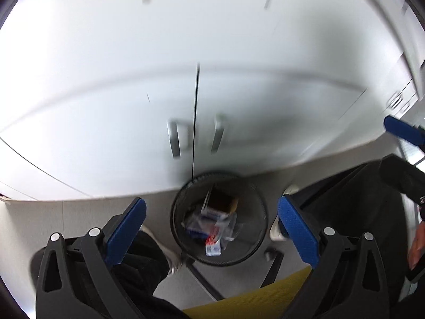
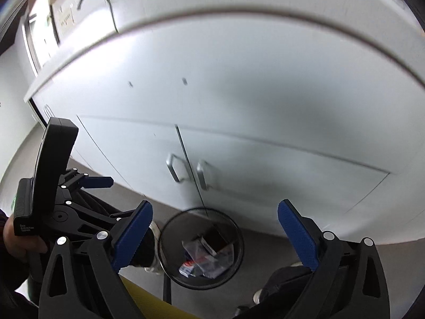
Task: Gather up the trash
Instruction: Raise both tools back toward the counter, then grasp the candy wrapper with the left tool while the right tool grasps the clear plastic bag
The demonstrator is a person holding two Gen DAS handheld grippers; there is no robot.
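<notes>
Left wrist view shows the bin [image 1: 220, 218] already holding wrappers [image 1: 212, 228]; both the left gripper [image 1: 212, 228] and right gripper [image 2: 215, 235] gape empty, so collection looks largely done.

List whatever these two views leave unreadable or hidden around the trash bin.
- Wrappers in the mesh bin: print on them blurred in both views.
- Bin bottom: covered by the trash in both views.
- Chair seat: cut off by the bottom edge, left wrist view.
- Right tool: mostly cut off at the right edge, left wrist view.
- Faucet: blurred, right wrist view.
</notes>
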